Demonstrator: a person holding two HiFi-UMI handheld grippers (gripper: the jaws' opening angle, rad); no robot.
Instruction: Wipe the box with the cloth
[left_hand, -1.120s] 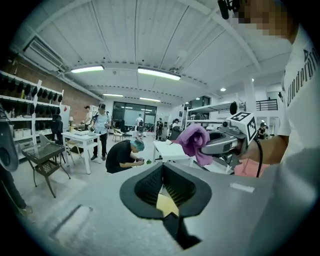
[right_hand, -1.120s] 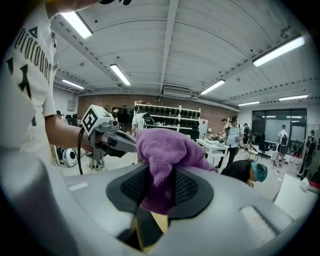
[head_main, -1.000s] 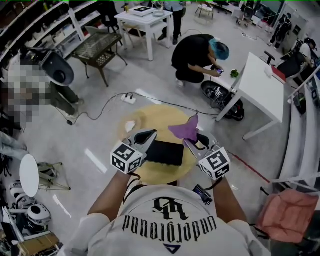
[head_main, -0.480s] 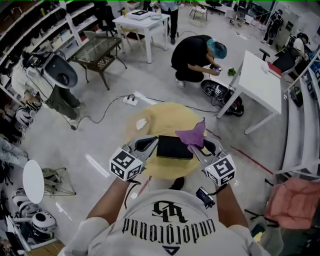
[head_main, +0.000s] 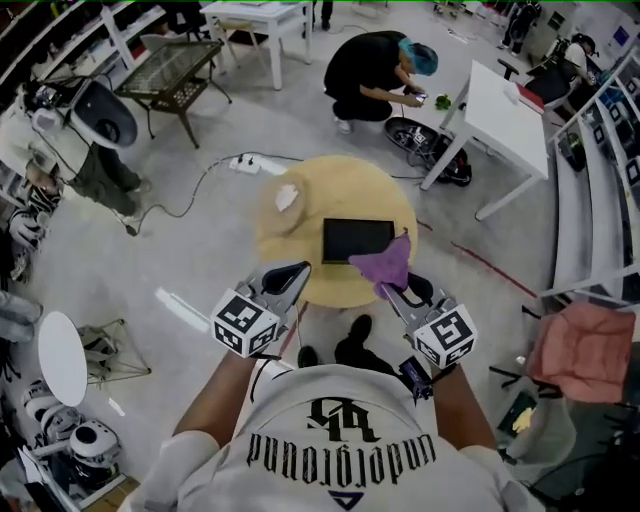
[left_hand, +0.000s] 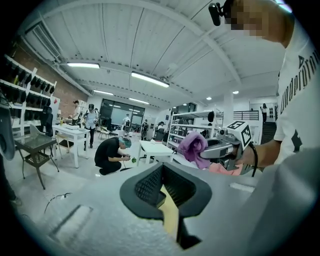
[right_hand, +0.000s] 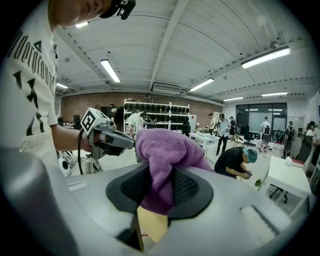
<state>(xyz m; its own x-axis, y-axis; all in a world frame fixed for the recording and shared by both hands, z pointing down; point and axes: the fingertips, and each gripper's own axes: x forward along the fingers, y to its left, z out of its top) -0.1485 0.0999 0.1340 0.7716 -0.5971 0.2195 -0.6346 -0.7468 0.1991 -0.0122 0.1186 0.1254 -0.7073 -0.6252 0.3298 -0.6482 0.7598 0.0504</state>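
Overhead, I see a round table (head_main: 300, 235) with a smooth, pale yellow top standing on a glossy grey floor (head_main: 200, 250) that throws back streaks of the ceiling lights. A white power strip (head_main: 245, 163) lies on that floor beyond the table, with a thin dark cable trailing from it. Further out there are white rectangular tables (head_main: 505, 110), a low table with a metal mesh top (head_main: 170, 82), and a person (head_main: 372, 72) in black clothes and a teal cap crouching over something. A salmon-pink cushion (head_main: 582, 350) sits off to the right, near curved white shelving.

The box (head_main: 357, 240) lies flat on the table, right of its middle: a thin, matte black rectangle with crisp edges. A small crumpled white scrap (head_main: 287, 197) rests on the tabletop, well apart from the box.

My left gripper (head_main: 293, 276) hangs over the near edge of the table with its ribbed dark pads pressed together and nothing between them. My right gripper (head_main: 392, 290) pinches the cloth (head_main: 385, 265), a fluffy purple towel bunched into a soft peak above the pads. From overhead the cloth's far tip overlaps the near right corner of the box; I cannot tell whether the two touch.
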